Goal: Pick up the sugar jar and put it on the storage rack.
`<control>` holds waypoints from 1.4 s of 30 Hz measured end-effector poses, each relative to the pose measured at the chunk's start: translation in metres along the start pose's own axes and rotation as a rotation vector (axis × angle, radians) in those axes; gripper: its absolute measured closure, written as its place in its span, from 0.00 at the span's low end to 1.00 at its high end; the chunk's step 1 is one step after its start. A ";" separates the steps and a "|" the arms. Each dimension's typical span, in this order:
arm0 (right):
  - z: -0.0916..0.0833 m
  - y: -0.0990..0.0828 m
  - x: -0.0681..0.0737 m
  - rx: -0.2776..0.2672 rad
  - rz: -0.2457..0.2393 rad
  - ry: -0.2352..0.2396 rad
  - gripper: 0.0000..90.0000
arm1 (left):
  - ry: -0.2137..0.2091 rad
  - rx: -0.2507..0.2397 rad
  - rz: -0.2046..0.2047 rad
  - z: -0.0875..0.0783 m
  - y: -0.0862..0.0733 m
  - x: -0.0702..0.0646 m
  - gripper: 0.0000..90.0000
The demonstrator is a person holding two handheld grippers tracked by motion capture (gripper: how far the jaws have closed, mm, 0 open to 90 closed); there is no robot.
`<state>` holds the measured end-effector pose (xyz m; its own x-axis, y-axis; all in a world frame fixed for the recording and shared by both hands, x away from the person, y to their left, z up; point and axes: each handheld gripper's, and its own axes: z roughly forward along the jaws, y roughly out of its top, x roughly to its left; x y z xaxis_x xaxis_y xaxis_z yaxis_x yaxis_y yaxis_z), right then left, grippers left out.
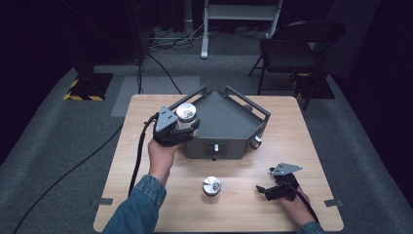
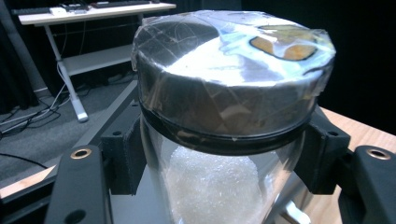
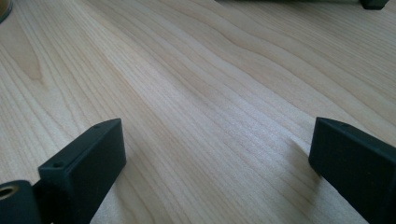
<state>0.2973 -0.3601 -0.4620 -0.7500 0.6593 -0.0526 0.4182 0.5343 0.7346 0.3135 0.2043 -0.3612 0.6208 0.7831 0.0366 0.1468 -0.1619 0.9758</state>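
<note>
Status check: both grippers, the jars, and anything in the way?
Left gripper shut on clear glass jar with silver lid, above grey tray edge. Right gripper open, resting on wooden table. Second silver-lidded jar on table. Nothing blocking.

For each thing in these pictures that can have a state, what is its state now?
Left gripper: shut on the held jar.
Clear glass jar with silver metal lid, held: lidded, upright, lifted at the tray's left edge.
Second clear jar with silver lid: lidded, upright on the table.
Right gripper: open, holding nothing.
Dark grey metal tray: nothing visible inside.
</note>
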 end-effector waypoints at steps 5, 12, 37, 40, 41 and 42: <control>0.000 0.000 0.000 0.000 0.000 0.001 0.04 | 0.016 0.021 -0.012 0.022 -0.002 -0.002 0.34; 0.000 0.000 0.000 0.000 -0.001 0.001 0.04 | 0.022 0.055 -0.036 0.042 -0.013 -0.006 0.34; 0.001 0.000 -0.001 0.000 -0.001 0.004 0.04 | 0.001 0.032 -0.050 0.010 -0.038 0.009 0.08; 0.001 0.000 -0.001 0.000 -0.001 0.004 0.04 | 0.012 0.022 -0.062 -0.008 -0.052 0.010 0.08; 0.001 0.000 -0.001 0.000 -0.001 0.003 0.04 | 0.015 0.031 -0.067 -0.013 -0.056 0.011 0.08; 0.001 0.001 -0.001 0.000 0.000 0.003 0.04 | 0.019 0.036 -0.072 -0.018 -0.061 0.010 0.08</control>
<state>0.2984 -0.3599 -0.4620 -0.7516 0.6576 -0.0509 0.4177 0.5344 0.7348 0.2974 0.2329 -0.4163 0.5929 0.8047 -0.0291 0.2183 -0.1258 0.9677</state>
